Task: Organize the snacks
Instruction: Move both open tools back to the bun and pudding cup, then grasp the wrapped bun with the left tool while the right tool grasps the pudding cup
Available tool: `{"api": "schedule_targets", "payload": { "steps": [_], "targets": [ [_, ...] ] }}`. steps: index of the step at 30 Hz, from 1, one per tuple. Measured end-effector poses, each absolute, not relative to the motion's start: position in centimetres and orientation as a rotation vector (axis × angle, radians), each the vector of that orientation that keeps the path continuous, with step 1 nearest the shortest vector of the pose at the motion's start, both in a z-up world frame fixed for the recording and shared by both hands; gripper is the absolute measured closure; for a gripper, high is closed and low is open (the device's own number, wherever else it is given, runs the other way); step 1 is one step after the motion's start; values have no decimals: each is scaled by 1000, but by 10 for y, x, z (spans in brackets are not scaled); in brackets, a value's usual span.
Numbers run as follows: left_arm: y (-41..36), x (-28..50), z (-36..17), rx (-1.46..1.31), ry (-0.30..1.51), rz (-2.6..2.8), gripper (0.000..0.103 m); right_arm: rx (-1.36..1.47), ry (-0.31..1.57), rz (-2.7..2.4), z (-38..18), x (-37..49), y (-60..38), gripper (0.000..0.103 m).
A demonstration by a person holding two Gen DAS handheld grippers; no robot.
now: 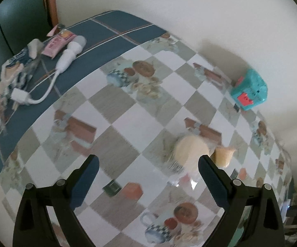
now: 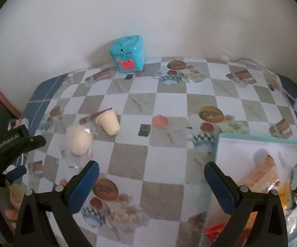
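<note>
The left gripper (image 1: 148,164) sits low over the checkered plastic tablecloth (image 1: 119,115) and tilts to one side. Its two blue-padded fingers are spread wide apart and hold nothing. Just past its right finger, at the lower right of the left wrist view, lies a round pale bun in a clear wrapper (image 1: 190,151). Right beside the bun, touching or almost touching it, is a small cream pudding cup (image 1: 223,156) lying on its side.

In the right wrist view the right gripper (image 2: 151,174) is at the bottom middle, looking down at the table. Its fingers are also wide apart with nothing between them. The left gripper (image 2: 14,170) shows at the left edge as a black tool, and a bit of the person's hand (image 2: 8,210) is seen below it. The bun (image 2: 79,141) is at the middle left and the pudding cup (image 2: 108,121) is just above and to the right of it.

At the lower right of that view is a shallow light green box (image 2: 261,141) with an orange snack packet (image 2: 263,175) and other wrapped snacks in it; they are too blurry to name.

A teal cube-shaped toy with a red mouth (image 2: 128,54) stands at the far edge by the white wall (image 2: 148,16). In the upper left of the left wrist view lie a white charger cable (image 1: 66,60) and a pink packet (image 1: 54,44) on a dark blue strip.
</note>
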State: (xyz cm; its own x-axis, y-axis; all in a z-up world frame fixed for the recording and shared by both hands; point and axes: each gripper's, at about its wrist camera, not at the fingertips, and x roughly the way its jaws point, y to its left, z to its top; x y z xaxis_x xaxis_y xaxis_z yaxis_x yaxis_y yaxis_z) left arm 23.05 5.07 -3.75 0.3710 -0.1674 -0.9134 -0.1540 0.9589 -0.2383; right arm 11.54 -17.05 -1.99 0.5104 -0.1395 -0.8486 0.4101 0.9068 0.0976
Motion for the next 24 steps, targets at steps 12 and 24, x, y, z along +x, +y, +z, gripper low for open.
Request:
{"api": "schedule_targets", "payload": {
  "steps": [12,24],
  "targets": [
    [28,254,-62,-365,1196,-163,6,375,1028,-244,-48,180,-179,20],
    [18,264,-79,-415,1221,-217,6,193,1096,-126,-77,227,-147,35]
  ]
}}
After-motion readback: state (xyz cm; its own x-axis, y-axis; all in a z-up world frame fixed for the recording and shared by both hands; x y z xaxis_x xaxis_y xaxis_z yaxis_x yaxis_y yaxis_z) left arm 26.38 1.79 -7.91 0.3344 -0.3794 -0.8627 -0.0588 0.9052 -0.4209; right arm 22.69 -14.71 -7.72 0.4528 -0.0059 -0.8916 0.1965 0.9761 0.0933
